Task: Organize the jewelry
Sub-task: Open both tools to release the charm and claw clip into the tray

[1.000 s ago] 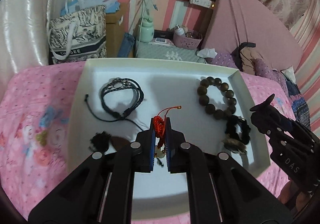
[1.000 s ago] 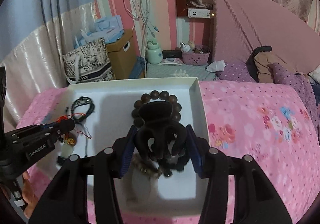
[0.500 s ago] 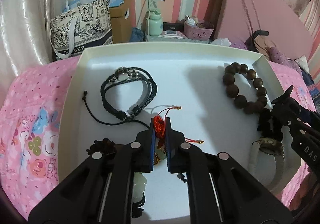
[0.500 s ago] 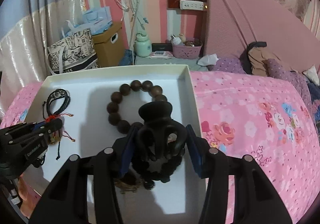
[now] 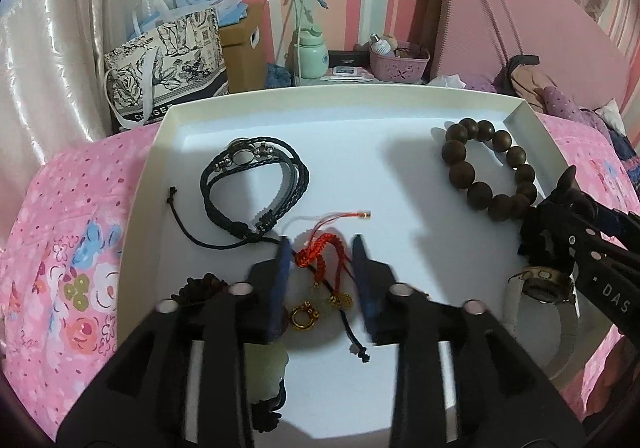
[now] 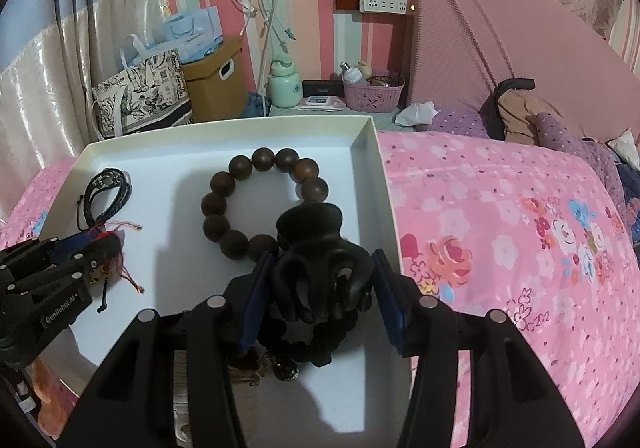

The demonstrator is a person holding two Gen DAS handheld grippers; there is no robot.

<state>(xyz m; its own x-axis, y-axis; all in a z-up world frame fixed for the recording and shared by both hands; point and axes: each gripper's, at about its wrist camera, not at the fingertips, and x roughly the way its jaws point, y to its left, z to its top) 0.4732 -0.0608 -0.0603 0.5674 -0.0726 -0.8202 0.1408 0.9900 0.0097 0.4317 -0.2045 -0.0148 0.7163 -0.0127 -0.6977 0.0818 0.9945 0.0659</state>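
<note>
Here the left tool is opening, its blue pads clear of the red cord charm lying between them on the white tray. Only the right view shows the right tool clamped on a black claw clip, wooden bead bracelet just beyond, tray resting on the pink floral bed.

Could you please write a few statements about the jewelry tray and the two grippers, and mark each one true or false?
1. The wooden bead bracelet lies inside the white tray. True.
2. The left gripper is clamped tight on the red cord bracelet. False: its jaws are opening, and the cord lies loose between them.
3. The right gripper has a black hair claw between its fingers. True.
4. The black braided bracelet lies on the pink bedspread. False: it lies in the tray.
5. A watch lies in the tray near the right gripper. True.
</note>
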